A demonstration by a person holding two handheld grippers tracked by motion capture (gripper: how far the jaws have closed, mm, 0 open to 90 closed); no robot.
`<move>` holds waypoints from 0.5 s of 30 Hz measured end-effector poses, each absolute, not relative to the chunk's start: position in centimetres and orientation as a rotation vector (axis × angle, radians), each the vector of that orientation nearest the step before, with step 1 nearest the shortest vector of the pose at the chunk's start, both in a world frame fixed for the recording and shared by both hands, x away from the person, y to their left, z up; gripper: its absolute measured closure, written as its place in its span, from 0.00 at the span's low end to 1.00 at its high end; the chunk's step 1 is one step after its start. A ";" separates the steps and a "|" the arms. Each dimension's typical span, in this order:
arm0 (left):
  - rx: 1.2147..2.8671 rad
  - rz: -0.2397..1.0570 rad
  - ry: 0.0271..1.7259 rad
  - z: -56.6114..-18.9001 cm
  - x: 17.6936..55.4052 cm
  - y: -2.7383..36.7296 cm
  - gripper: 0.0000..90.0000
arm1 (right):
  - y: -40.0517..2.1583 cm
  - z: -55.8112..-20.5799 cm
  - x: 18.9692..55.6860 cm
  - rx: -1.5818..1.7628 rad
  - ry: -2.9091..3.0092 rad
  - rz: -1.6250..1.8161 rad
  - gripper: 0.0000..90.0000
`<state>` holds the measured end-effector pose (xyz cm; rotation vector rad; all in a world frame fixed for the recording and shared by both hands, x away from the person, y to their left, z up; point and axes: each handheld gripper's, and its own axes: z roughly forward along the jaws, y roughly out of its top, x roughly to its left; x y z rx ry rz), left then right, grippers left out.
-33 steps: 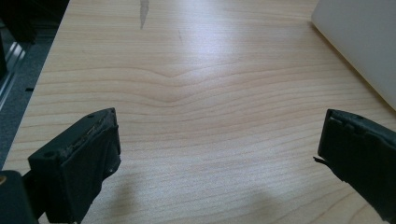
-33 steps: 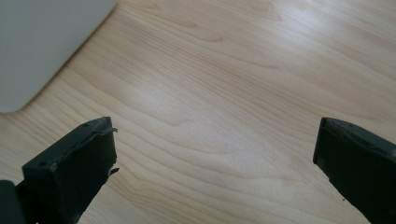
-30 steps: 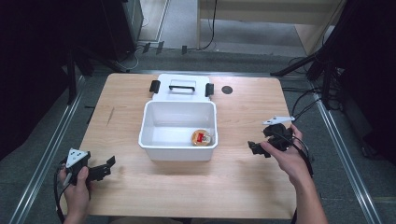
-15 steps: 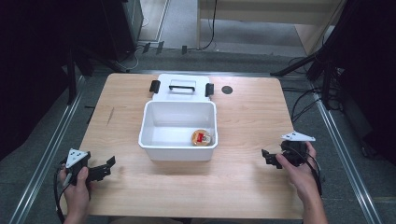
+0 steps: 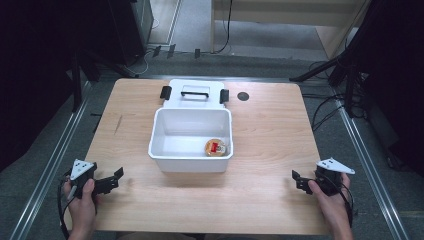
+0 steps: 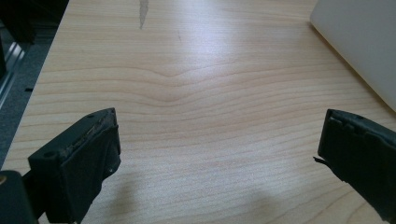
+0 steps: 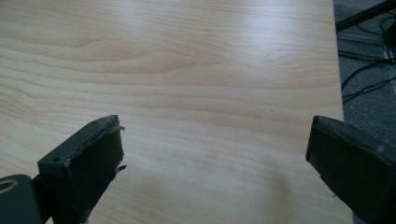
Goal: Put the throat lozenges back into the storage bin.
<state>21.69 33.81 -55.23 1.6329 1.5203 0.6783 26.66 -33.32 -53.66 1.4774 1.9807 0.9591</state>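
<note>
The pale wooden counter point(image 5: 270, 145) carries a white rectangular plastic bin point(image 5: 191, 140) holding a small round red-labelled tin point(image 5: 215, 147), while both empty grippers, left point(image 5: 111, 181) and right point(image 5: 300, 180), rest apart near the front edge with fingers spread, the right's just narrowing slightly.

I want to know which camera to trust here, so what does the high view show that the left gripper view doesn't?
High view alone: the open white bin with a round red-and-yellow item inside, the lid behind it, the right gripper and both hands. Left gripper view alone: a close look along the left gripper, its jaws apart with bare wood between. Both: the wooden table, the left gripper, and the bin's white side.
</note>
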 end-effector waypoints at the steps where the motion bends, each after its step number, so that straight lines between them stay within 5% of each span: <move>1: 1.632 0.678 1.521 -55.2 21.7 33.8 0.00 | -33.7 -53.9 26.2 1.487 1.968 0.958 0.05; 15: 1.632 0.679 1.521 -55.2 21.7 33.8 0.00 | -35.5 -54.6 23.9 1.501 1.915 1.008 0.06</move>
